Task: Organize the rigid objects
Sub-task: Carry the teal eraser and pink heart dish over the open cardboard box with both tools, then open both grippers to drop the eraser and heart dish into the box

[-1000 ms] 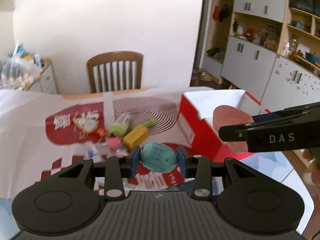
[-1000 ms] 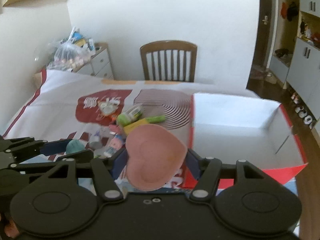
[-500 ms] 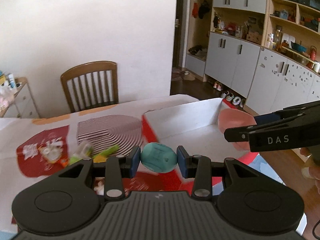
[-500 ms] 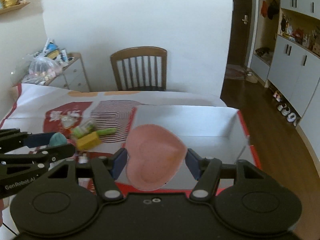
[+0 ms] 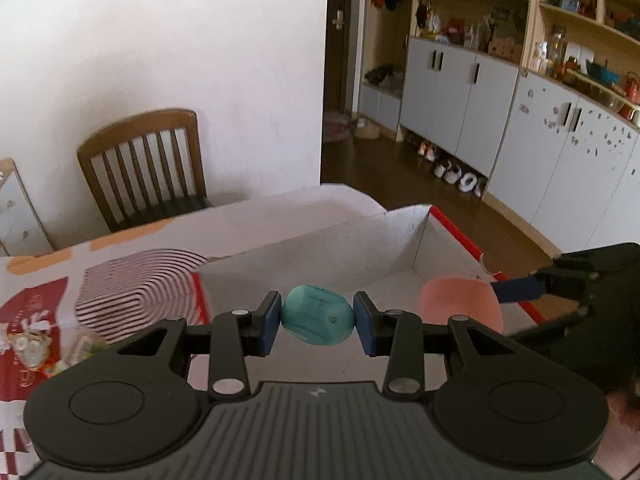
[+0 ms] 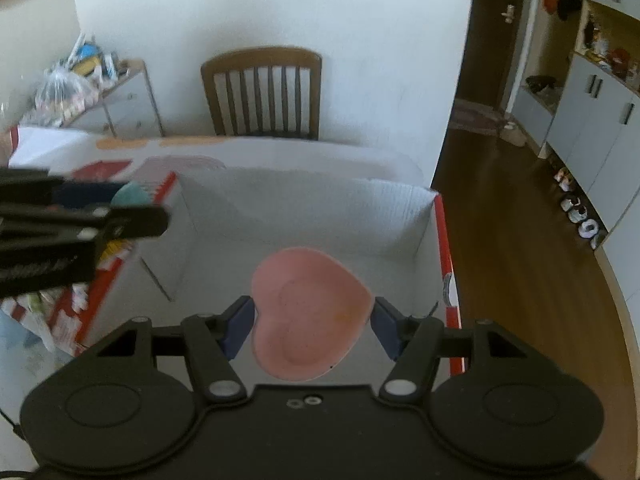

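My left gripper [image 5: 317, 318] is shut on a teal rounded object [image 5: 317, 320] and holds it over the near left part of the red box with a white inside [image 5: 416, 240]. My right gripper [image 6: 312, 316] is shut on a pink heart-shaped dish [image 6: 308, 312] and holds it above the inside of the box [image 6: 400, 216]. The pink dish also shows in the left wrist view [image 5: 460, 308], to the right of the teal object. The left gripper shows in the right wrist view [image 6: 120, 216] at the box's left wall.
The box stands on a table with a red and white patterned cloth [image 5: 132, 280]. Small loose objects [image 5: 36, 352] lie on the cloth left of the box. A wooden chair [image 6: 264, 92] stands behind the table. Cabinets [image 5: 520, 120] line the right wall.
Both grippers have moved right, from over the pile of small objects to over the box, each still holding its object. The right gripper now sits lower over the box's inside.
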{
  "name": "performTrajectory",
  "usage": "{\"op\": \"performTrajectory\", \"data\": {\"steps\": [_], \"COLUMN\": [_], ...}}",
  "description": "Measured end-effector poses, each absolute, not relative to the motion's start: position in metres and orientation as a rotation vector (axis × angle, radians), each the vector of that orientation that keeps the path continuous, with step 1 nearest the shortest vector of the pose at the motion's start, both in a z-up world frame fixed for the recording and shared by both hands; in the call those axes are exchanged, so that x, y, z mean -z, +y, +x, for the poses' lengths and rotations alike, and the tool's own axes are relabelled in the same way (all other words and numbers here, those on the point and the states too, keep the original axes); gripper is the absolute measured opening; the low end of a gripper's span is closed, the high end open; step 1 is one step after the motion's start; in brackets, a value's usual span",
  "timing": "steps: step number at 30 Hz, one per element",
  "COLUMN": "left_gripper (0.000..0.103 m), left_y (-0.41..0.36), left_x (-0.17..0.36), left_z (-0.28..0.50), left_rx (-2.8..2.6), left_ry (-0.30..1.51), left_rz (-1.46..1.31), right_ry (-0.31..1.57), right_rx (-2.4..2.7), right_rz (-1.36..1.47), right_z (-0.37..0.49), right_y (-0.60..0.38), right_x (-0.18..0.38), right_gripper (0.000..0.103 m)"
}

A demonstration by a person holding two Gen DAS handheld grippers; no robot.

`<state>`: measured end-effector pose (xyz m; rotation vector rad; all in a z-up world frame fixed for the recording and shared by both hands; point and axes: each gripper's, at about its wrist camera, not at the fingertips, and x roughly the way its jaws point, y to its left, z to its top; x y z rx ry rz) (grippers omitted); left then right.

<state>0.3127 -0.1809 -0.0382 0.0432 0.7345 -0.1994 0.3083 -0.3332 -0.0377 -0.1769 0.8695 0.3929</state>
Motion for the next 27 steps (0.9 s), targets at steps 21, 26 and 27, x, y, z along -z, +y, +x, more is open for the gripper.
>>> {"op": "performTrajectory", "data": {"steps": [21,26,27], "left_gripper": [0.039,0.039,0.039], "left_y": [-0.214,-0.209,-0.209], "left_x": [0.14,0.151,0.153], "left_z": [0.412,0.423,0.424], "left_rx": [0.131,0.127,0.128], "left_ry": [1.149,1.235,1.247], "left_rz": [0.073,0.049,0.044], "right_ry": [1.086,1.122,1.127], "right_rx": [-0.533,-0.529,-0.531], "right_rz": [-0.316,-0.314,-0.313], "right_z": [0.345,0.348,0.348], "right_y": [-0.309,-0.306,-0.306], "right_x": [0.091,0.09,0.089], "right_gripper": [0.063,0.063,0.064]}}
